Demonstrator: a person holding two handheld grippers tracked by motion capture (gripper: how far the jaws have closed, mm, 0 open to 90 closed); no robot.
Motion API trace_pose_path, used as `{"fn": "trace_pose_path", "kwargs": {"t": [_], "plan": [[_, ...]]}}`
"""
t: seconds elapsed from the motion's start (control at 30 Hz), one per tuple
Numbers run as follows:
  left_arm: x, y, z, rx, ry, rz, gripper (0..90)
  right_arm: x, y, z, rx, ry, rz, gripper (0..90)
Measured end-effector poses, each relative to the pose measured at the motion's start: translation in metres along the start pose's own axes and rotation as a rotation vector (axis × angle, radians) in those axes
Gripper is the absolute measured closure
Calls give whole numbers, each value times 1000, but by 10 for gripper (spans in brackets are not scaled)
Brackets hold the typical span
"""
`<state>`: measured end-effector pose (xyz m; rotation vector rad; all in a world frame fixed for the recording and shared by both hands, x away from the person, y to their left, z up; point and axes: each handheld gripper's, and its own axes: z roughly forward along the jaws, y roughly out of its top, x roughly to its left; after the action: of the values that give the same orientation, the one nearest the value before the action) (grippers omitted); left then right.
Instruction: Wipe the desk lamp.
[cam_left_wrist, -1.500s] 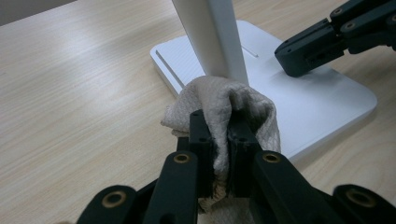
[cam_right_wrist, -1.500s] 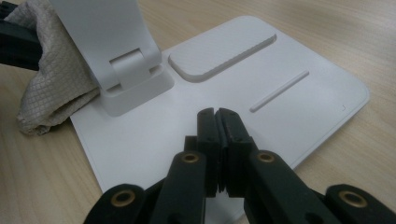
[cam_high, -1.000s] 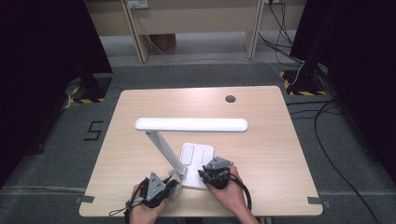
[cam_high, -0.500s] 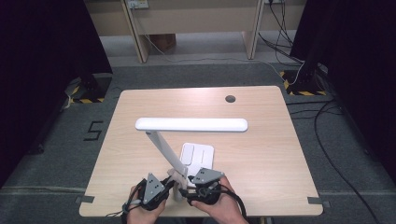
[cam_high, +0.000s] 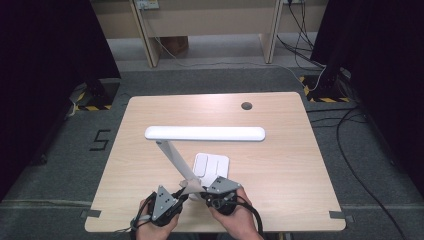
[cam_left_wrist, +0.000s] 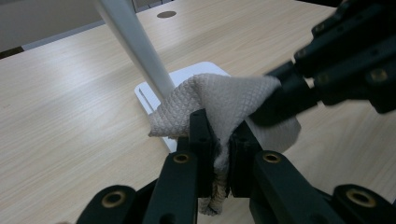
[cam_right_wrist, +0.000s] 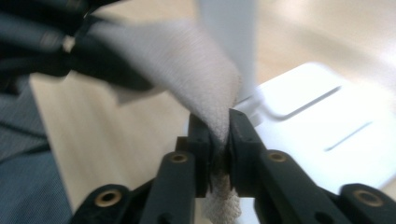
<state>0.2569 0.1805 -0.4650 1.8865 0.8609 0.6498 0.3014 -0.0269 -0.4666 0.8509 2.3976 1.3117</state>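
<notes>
Table (cam_high: 280, 165) near edge: both grippers pinch cloth (cam_left_wrist: 224, 100).

High view overhead, facing forward — gripper views close, sharing lamp base (cam_high: 212, 165).

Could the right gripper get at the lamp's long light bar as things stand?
Probably not freely: the right gripper is shut on the cloth, which the left gripper also clamps, though nothing blocks the light bar.

Black numeral "5" (cam_high: 100, 140) on the grey floor (cam_high: 60, 165)
</notes>
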Motion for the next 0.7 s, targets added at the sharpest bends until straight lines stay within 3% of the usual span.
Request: {"fn": "trace_pose_path", "kwargs": {"t": [0.13,0.43,0.53,0.7], "plan": [[-4,4,1,-17,-6,2,828,-2,8,-6,-52,-49,-7,839],[-6,8,7,-29,-27,-15,824,-4,13,-13,-126,-98,-11,847],[-6,9,10,-56,-32,-21,808,-3,18,-16,-158,-115,-14,850],[-6,6,8,-59,-38,-31,694,-2,27,-18,-210,-146,-31,850]]}}
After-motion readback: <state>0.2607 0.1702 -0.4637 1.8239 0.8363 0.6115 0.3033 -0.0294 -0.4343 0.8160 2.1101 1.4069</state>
